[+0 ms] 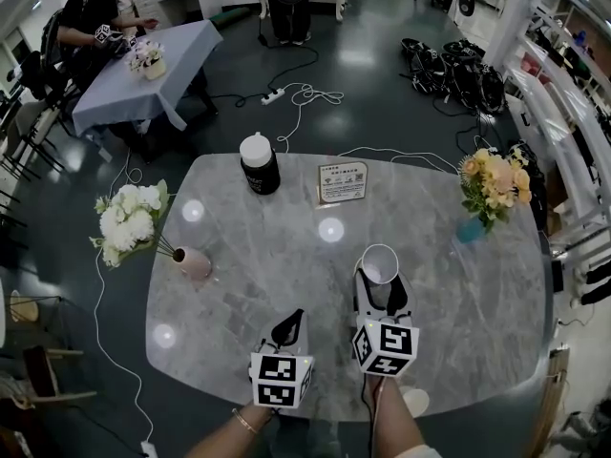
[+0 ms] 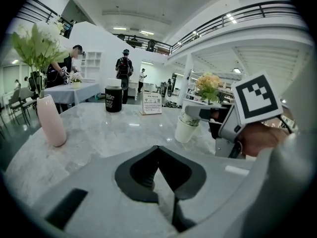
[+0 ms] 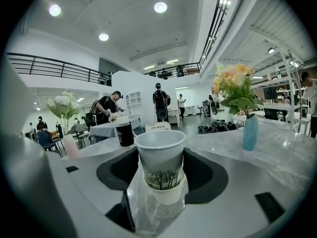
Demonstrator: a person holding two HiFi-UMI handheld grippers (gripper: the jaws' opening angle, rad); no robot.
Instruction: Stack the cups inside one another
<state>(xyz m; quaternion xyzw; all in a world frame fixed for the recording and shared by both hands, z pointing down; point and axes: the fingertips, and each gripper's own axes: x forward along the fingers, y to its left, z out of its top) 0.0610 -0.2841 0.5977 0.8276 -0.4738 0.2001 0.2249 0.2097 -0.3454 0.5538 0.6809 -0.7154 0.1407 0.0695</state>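
Hall: we look down on a dark polished floor (image 1: 382,84) strewn with white cables (image 1: 305,98).
Main table: a grey marble table (image 1: 267,284) fills the foreground.
Far table: a blue-cloth table (image 1: 143,89) stands well apart at upper left, with a seated person (image 1: 91,22) beside it.
Right gripper: the right gripper (image 1: 380,277), right of the marble's middle, has its jaws pressed on either side of the upper cup (image 3: 160,155).
Left gripper: the left gripper (image 2: 158,150) hovers near the front edge, jaws brought together with nothing between them.
Flowers: white flowers (image 1: 129,219) lean from a pink vase (image 1: 194,262) at the left edge. Orange flowers (image 1: 496,184) rise from a teal vase (image 1: 468,229) at the right.
Jar: a black jar (image 1: 259,164) with a white lid stands upright near the far edge.
Sign: a small sign card (image 1: 343,181) stands just beside the jar.
Cups: the upper cup, printed with trees, sits nested in the lower cup (image 3: 164,193), which shows as a band beneath. We cannot tell whether the stack touches the marble.
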